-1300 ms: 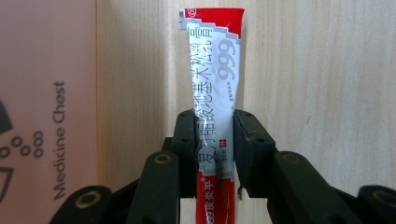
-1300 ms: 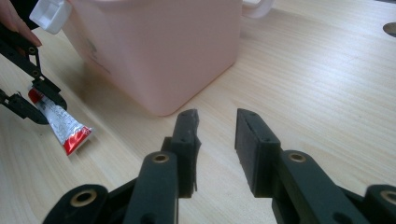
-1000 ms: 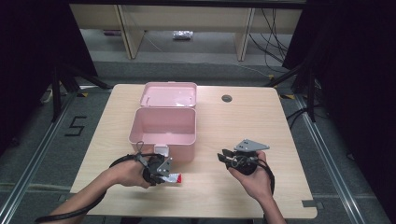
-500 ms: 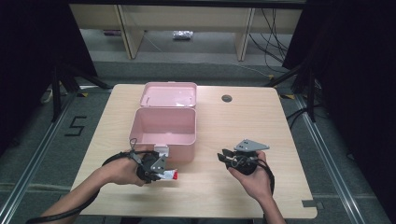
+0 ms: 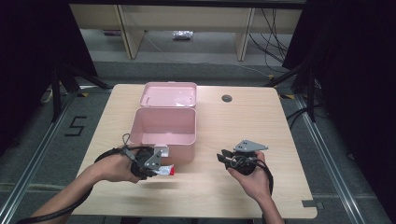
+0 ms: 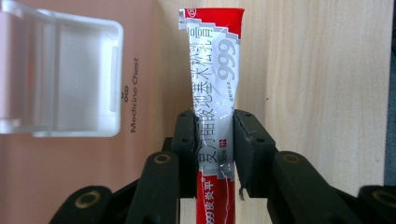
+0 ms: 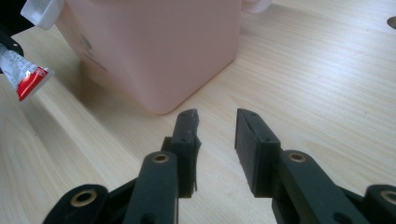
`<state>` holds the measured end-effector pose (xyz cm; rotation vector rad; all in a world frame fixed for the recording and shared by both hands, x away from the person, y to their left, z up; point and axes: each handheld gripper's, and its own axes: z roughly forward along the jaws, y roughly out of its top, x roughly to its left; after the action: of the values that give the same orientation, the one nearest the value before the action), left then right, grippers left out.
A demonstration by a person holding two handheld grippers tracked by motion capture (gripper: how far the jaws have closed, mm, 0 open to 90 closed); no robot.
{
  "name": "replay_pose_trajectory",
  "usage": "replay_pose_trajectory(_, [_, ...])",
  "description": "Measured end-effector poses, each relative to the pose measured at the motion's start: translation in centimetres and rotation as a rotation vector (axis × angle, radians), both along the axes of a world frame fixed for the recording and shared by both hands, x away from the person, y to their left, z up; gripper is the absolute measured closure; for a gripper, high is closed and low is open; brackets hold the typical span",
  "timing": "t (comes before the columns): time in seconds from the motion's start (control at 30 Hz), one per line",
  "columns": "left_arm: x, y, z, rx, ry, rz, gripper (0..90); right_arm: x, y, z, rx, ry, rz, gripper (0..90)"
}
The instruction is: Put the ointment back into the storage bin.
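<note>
Beside the pink box [image 5: 162,133], left tongs [image 6: 214,149] pinching the tube [image 6: 212,70] have lifted it off the counter [image 5: 280,121]; right tongs [image 7: 215,140] spread, empty.

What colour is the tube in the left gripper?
The ointment tube is white with red ends; clearest in the left gripper view.

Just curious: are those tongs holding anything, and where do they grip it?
The left tongs pinch a red-and-white tube around its middle. The right tongs are open, holding nothing.

glossy crinkled foil tube [image 6: 212,79], smooth pink plastic box [image 5: 163,128], matt pale wood table [image 5: 261,116]
</note>
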<state>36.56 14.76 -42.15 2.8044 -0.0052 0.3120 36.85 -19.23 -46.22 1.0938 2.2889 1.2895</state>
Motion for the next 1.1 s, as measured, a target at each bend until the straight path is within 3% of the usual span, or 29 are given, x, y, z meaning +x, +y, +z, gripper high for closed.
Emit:
replay_pose_trajectory(0.1, [0.0, 0.0, 0.1, -0.001, 0.003, -0.004, 71.4, 0.1, 0.0, -0.1, 0.0, -0.011, 0.004, 70.1])
replay_pose_trajectory(0.17, [0.0, 0.0, 0.2, -0.001, 0.001, -0.006, 71.4, 0.1, 0.1, -0.2, 0.028, 0.01, -0.006, 70.0])
replay_pose_trajectory(0.3, [0.0, 0.0, 0.4, 0.005, 0.003, -0.009, 71.4, 0.1, -0.1, -0.2, 0.008, 0.004, -0.011, 69.9])
replay_pose_trajectory(0.43, [0.0, 0.0, 0.7, 0.009, 0.005, -0.006, 71.4, 0.2, 0.1, -0.4, 0.032, 0.0, -0.002, 69.6])
replay_pose_trajectory(1.07, [0.0, 0.7, 1.9, 0.008, 0.002, -0.004, 71.4, 0.1, 0.1, -0.4, 0.034, 0.016, -0.018, 69.5])
replay_pose_trajectory(1.1, [0.0, 0.7, 1.9, 0.006, -0.001, -0.005, 71.4, 0.2, 0.0, -0.5, 0.031, 0.008, 0.0, 69.5])
